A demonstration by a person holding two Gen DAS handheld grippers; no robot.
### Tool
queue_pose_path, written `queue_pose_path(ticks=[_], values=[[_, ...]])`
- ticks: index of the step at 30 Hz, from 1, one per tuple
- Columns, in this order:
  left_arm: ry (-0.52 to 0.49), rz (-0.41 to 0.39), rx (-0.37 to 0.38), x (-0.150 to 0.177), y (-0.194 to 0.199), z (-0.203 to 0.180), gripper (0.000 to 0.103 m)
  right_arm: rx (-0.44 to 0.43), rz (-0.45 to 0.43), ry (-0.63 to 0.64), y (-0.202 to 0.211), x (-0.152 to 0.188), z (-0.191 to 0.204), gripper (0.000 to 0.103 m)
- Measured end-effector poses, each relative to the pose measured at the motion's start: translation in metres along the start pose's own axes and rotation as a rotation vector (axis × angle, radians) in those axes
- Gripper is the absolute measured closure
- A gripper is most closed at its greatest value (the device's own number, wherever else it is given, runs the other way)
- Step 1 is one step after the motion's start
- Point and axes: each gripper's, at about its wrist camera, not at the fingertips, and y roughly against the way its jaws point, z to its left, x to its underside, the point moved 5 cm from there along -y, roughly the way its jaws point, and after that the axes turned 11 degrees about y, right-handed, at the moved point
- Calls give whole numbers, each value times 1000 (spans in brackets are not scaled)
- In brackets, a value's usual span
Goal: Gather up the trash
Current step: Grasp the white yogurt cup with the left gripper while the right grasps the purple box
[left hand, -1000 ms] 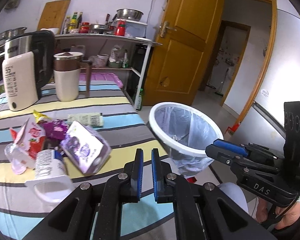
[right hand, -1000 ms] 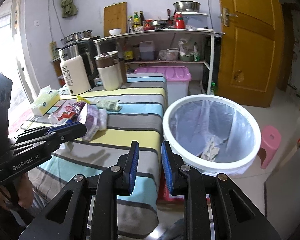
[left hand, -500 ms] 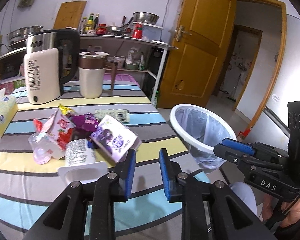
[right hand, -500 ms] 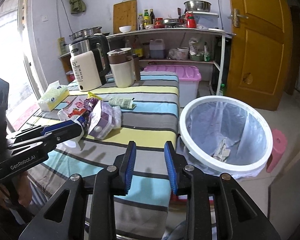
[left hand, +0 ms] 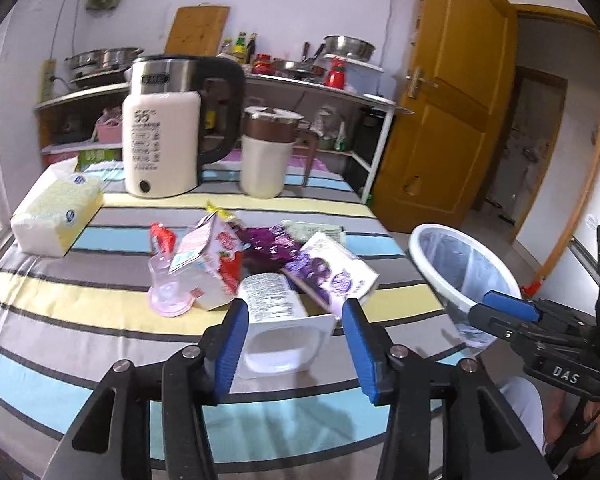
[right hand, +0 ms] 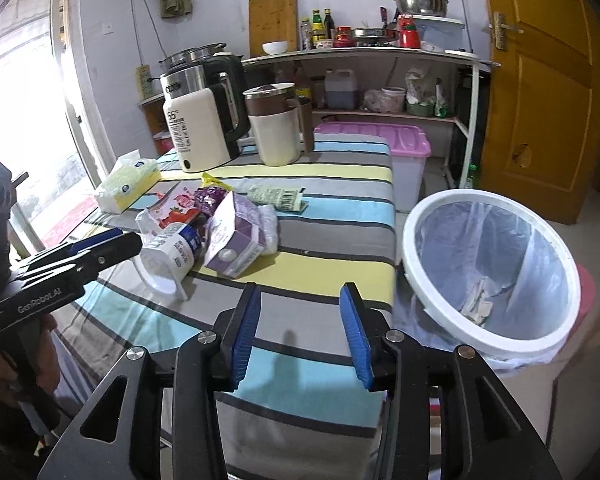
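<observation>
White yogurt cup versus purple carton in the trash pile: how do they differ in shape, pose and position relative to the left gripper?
The white yogurt cup is a tapered tub lying on its side, open mouth toward the left gripper; the purple carton is a boxy printed pack, tipped over. The cup sits between the open jaws, untouched as far as I can see; the carton lies just beyond. Both rest on the striped tablecloth, outside the bin.

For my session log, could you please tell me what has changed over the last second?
Both grippers opened from nearly shut. The left gripper moved in toward the trash pile and now frames the overturned white yogurt cup, not yet gripping it. The right gripper holds nothing over the table edge. The purple carton, the other wrappers, the kettle and the lined bin stayed put.
</observation>
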Motion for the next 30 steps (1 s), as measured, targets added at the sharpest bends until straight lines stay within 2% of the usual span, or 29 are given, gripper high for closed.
queue_pose_path(ticks=[4,6,9,19,21,30], values=[[35,25,-6,0,-9,4,48,-15,1,8,-6,-4,5,60],[39,30,-1,1,-13,3,40,-21,2,9,-9,-5,6,60],[42,46,-2,3,-22,-1,34,-24,2,8,-11,-7,7,60],[50,95,-62,11,-47,7,34,-81,2,-5,-30,-18,11,58],[54,90,-62,11,-46,12,41,-109,5,-8,-37,-21,14,55],[51,48,-49,11,-29,25,41,-205,39,-50,-73,-33,23,54]])
